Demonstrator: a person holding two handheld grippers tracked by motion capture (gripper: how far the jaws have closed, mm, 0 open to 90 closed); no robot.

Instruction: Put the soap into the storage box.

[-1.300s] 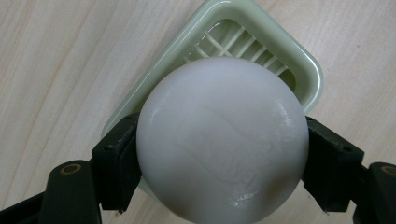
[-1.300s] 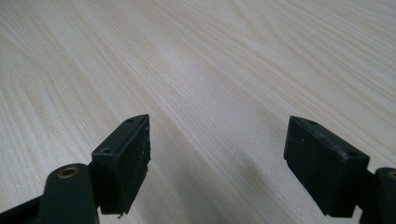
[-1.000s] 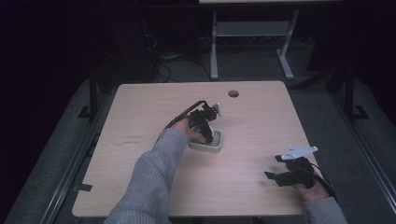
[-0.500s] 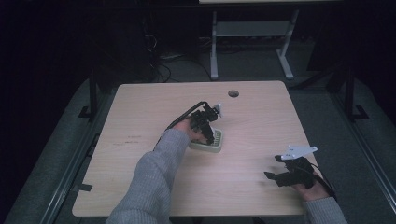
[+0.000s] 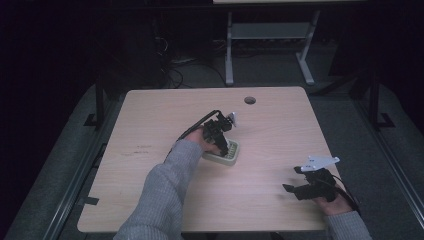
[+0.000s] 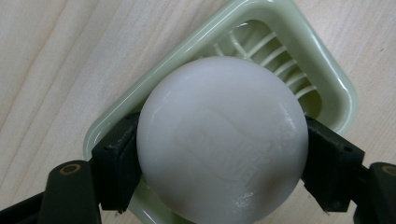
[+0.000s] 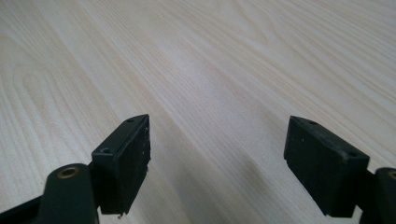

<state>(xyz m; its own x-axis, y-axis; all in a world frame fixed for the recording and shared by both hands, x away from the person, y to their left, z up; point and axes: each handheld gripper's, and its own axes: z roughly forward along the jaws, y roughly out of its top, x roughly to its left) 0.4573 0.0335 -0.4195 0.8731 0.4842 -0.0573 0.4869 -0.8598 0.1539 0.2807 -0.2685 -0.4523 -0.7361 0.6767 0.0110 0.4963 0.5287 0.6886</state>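
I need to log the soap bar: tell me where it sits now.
The white soap bar sits between the jaws of the left hand-held gripper, over the pale green soap dish near the table's middle.

Both claws black plastic, two flat rectangular jaw blocks each, small screw holes in the block tops, brass rivet at the jaw arm. Left claw [image 5: 220,131]: black cable loops off it, grey plate on top. Right claw [image 5: 304,188]: grey three-cornered plate, black cable. Grey knit sleeves [image 5: 160,192] on both arms.
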